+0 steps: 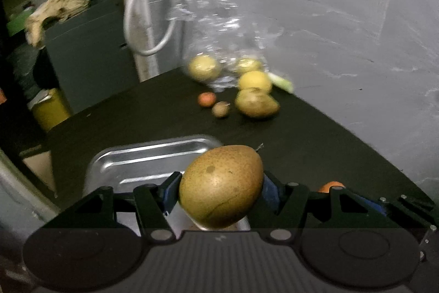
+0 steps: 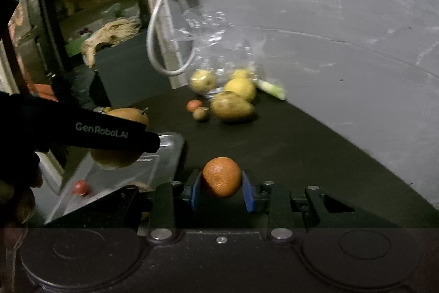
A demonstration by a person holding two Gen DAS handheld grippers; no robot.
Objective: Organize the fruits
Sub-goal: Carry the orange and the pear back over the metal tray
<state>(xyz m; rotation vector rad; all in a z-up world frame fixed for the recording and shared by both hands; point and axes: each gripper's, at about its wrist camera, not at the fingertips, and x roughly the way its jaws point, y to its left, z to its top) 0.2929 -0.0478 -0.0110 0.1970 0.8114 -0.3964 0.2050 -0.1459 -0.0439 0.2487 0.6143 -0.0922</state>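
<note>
My left gripper (image 1: 221, 187) is shut on a large brown speckled pear (image 1: 221, 184), held above the near end of a metal tray (image 1: 142, 155). In the right wrist view the same pear (image 2: 118, 155) hangs over the tray (image 2: 170, 144), where a small red fruit (image 2: 81, 187) lies. My right gripper (image 2: 221, 187) is shut on an orange (image 2: 221, 177), just right of the tray. Farther back on the black table lie another pear (image 2: 231, 106), a yellow citrus (image 2: 241, 88) and two small fruits (image 2: 199, 109) beside a clear plastic bag (image 2: 216, 45) holding more yellow fruit.
A grey wall (image 2: 343, 18) borders the table on the right. A white cable loop (image 2: 164, 45) hangs at the back beside the bag. A pale green item (image 2: 270, 88) lies against the wall. Shelves and clutter (image 2: 90, 18) fill the left background.
</note>
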